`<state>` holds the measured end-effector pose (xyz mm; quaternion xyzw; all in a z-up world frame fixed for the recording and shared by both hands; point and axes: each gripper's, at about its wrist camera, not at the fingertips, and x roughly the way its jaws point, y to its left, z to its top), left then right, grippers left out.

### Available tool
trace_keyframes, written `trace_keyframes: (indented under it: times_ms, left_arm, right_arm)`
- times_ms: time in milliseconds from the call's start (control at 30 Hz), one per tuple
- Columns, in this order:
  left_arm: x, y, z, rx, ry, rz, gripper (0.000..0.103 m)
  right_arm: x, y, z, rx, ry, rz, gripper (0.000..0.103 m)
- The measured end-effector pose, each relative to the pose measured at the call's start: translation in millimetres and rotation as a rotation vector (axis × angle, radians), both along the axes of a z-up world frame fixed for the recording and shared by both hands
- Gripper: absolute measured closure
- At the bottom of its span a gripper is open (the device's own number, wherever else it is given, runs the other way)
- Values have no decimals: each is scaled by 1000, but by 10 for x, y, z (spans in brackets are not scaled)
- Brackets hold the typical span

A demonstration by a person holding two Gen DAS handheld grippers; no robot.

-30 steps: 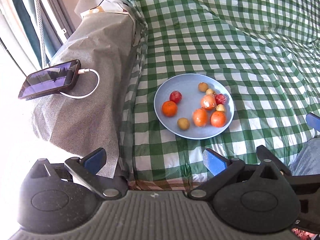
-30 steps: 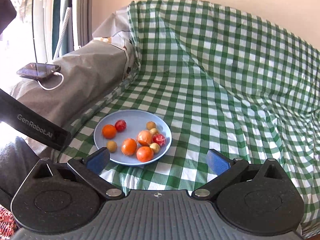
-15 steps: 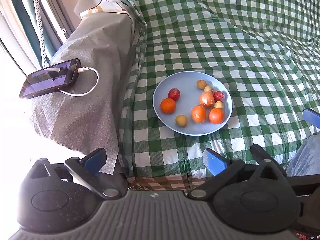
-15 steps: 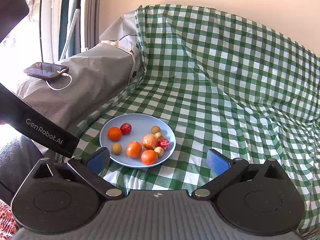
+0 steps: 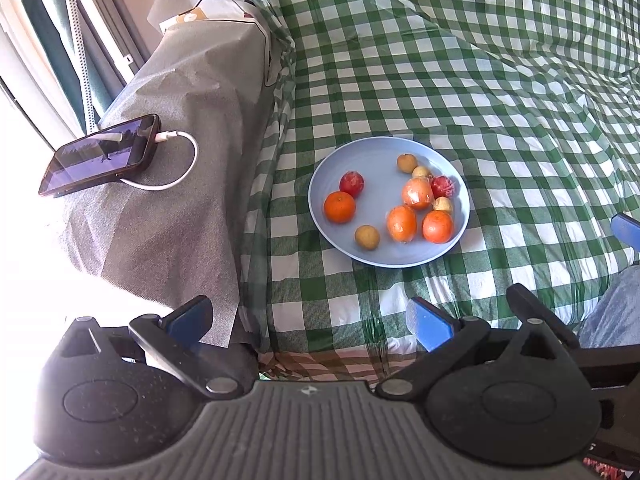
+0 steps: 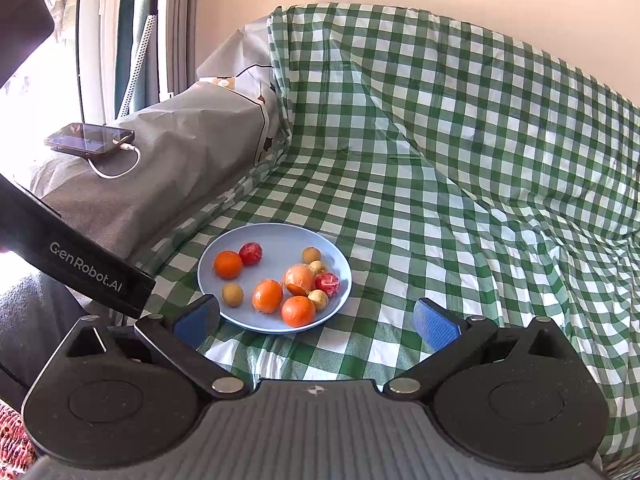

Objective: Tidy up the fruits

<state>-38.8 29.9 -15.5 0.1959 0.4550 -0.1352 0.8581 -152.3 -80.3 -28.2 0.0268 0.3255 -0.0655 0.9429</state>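
Note:
A light blue plate [image 5: 372,152] lies on a green checked cloth [image 5: 460,72] and holds several fruits: oranges [image 5: 339,207], small red fruits [image 5: 351,183] and small tan fruits [image 5: 367,237]. The plate [image 6: 276,236] also shows in the right wrist view, with an orange [image 6: 228,264] on its left side. My left gripper [image 5: 308,316] is open and empty, held short of the plate. My right gripper [image 6: 316,316] is open and empty, its left finger near the plate's front rim. The left gripper's body [image 6: 80,264] crosses the right wrist view at the left.
A grey covered armrest [image 5: 168,160] at the left carries a phone [image 5: 100,155] on a white charging cable [image 5: 176,160]. The checked cloth rises into folds at the back and right. A window with curtains [image 6: 132,32] stands at the far left.
Both grippers have drawn back and tilted slightly, so the plate sits a little lower in the right wrist view. Nothing on the plate has moved. Both stay open.

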Motion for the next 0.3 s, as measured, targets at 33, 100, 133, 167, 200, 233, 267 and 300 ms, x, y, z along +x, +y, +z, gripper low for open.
trace_keyframes:
  times_ms: [33, 100, 133, 167, 200, 233, 267, 300]
  left_arm:
    - [0, -3, -6, 1, 2, 1, 0]
    - [3, -3, -15, 2, 7, 3, 0]
    - [0, -7, -15, 4, 5, 5, 0]
    - [-5, -6, -14, 5, 0, 7, 0]
    - [-10, -7, -10, 5, -6, 6, 0]
    - [-14, -5, -7, 4, -9, 6, 0]
    - [-15, -5, -5, 2, -8, 6, 0]
    - [-17, -6, -3, 1, -7, 6, 0]
  right_arm:
    - [0, -5, -3, 1, 1, 0, 1]
    - [-1, -9, -9, 4, 2, -1, 1]
    - [-1, -10, -9, 4, 3, 0, 1]
    - [-2, -11, -10, 5, 3, 1, 1]
    - [-3, -9, -11, 6, 4, 1, 1]
    - [-4, -7, -11, 6, 4, 2, 1]
    - [-3, -6, -8, 6, 3, 2, 1]
    - [-4, -5, -7, 6, 2, 2, 1]
